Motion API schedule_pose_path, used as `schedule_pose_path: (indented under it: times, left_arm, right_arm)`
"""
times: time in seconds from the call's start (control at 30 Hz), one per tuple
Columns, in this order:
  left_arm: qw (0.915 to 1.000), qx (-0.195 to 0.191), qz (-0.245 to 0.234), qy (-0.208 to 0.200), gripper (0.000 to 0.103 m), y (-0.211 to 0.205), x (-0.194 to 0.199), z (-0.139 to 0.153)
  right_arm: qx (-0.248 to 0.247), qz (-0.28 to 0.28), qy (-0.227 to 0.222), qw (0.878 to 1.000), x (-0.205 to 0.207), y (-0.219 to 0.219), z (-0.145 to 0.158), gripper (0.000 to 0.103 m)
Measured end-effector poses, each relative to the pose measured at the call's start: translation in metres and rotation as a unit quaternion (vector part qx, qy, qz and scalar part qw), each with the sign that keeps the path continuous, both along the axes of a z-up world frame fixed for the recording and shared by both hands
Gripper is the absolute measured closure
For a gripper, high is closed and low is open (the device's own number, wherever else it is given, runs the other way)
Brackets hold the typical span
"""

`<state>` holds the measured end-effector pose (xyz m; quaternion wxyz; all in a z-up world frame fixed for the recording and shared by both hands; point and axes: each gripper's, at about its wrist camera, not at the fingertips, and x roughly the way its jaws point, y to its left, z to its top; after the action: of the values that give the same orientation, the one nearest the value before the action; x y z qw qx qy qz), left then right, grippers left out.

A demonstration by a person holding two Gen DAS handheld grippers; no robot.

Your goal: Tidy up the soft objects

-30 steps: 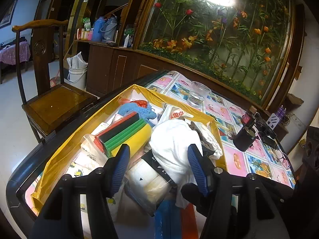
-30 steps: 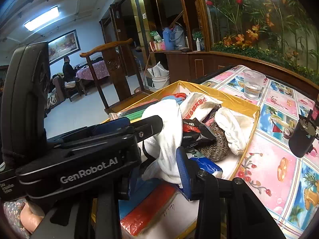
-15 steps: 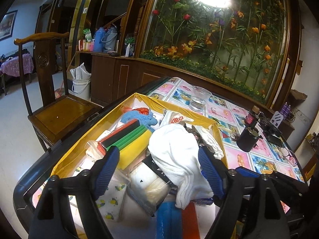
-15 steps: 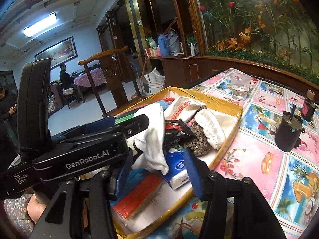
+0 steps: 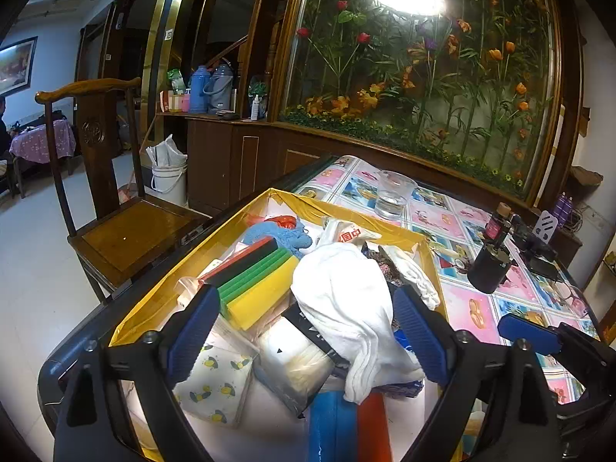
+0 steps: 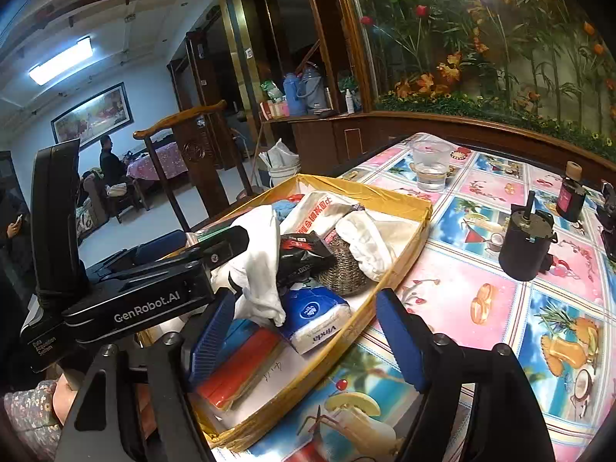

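White cloth [image 5: 346, 300] newly released; jaws wide.

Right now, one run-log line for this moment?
left tool: open, just widened | right tool: open, just widened | white cloth: released, lying in yellow box

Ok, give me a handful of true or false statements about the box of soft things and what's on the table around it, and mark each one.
1. The white cloth lies draped over other items inside the yellow box. True.
2. The left gripper is clamped on the white cloth. False: its jaws stand wide apart, having just been opening, and neither pad presses the cloth between them.
3. The clear cup stands on the tablecloth outside the box. True.
4. The stack of sponges sits on the wooden chair. False: it lies in the box, and the chair seat is bare.
5. The right gripper holds the tissue pack. False: its jaws are open, having just been opening, and the pack lies in the box.
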<state>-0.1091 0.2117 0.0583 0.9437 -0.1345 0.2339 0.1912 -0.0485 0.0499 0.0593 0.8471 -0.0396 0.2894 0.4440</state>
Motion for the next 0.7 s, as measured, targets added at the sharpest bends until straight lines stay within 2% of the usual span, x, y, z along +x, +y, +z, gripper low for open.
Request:
schedule_pose_path:
  times: [0.4, 0.7]
  left_arm:
    - [0.9996, 0.02, 0.016, 0.013, 0.004, -0.003, -0.003, 0.001]
    - [0.9982, 0.041, 0.037, 0.023, 0.0, -0.009, -0.009, 0.002]
  right_arm:
    - [-0.002, -0.041, 0.006, 0.999, 0.009, -0.017, 0.0, 0.01]
    - [-0.003, -0.071, 0.018, 0.997, 0.016, -0.03, 0.0, 0.009]
